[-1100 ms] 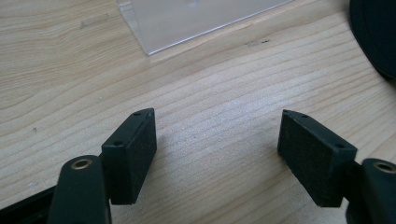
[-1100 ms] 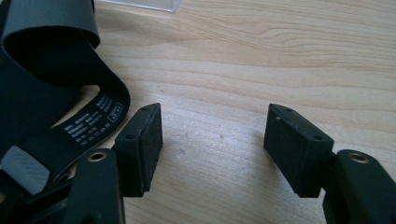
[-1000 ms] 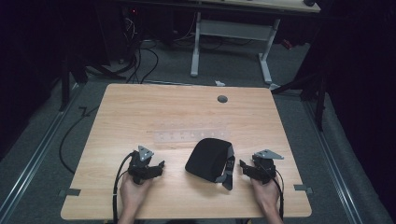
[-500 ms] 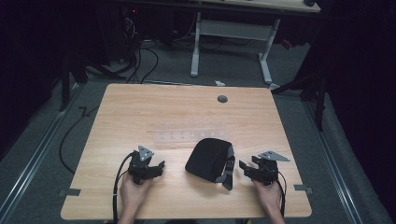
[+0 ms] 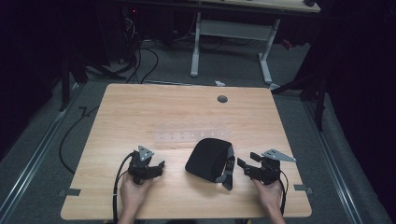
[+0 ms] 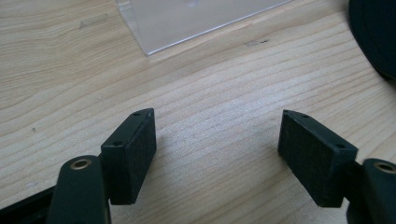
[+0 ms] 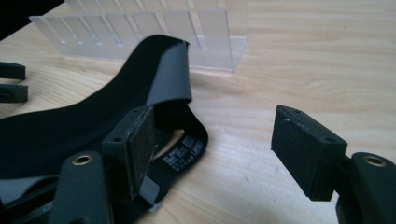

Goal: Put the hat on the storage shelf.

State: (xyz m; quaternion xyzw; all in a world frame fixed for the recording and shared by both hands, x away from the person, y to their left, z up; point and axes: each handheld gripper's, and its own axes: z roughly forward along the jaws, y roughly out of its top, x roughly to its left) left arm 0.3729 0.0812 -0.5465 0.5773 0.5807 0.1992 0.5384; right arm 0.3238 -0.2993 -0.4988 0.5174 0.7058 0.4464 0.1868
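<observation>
One black sleep mask (image 5: 208, 160) is lying on the near middle of the wooden table (image 5: 140, 107), its grey strap (image 5: 229, 166) trailing off its right side. One clear plastic rack (image 5: 189, 136) is sitting just beyond it, toward the far side. One grey round grommet (image 5: 222, 99) is showing near the far edge.

Two grippers are resting on the near part of the table, one on each side of the mask. The left gripper (image 5: 159, 166) is sitting left of the mask and apart from it, its jaws standing wide apart over bare wood and gripping nothing. The right gripper (image 5: 241, 164) is sitting just right of the strap, its jaws also spread wide and holding nothing; in the right gripper view the strap (image 7: 182, 154) is passing behind one of its pads (image 7: 140, 144).

Compared with a second ago, the mask, the rack and both grippers are staying in the same places, the jaws no wider or narrower.
</observation>
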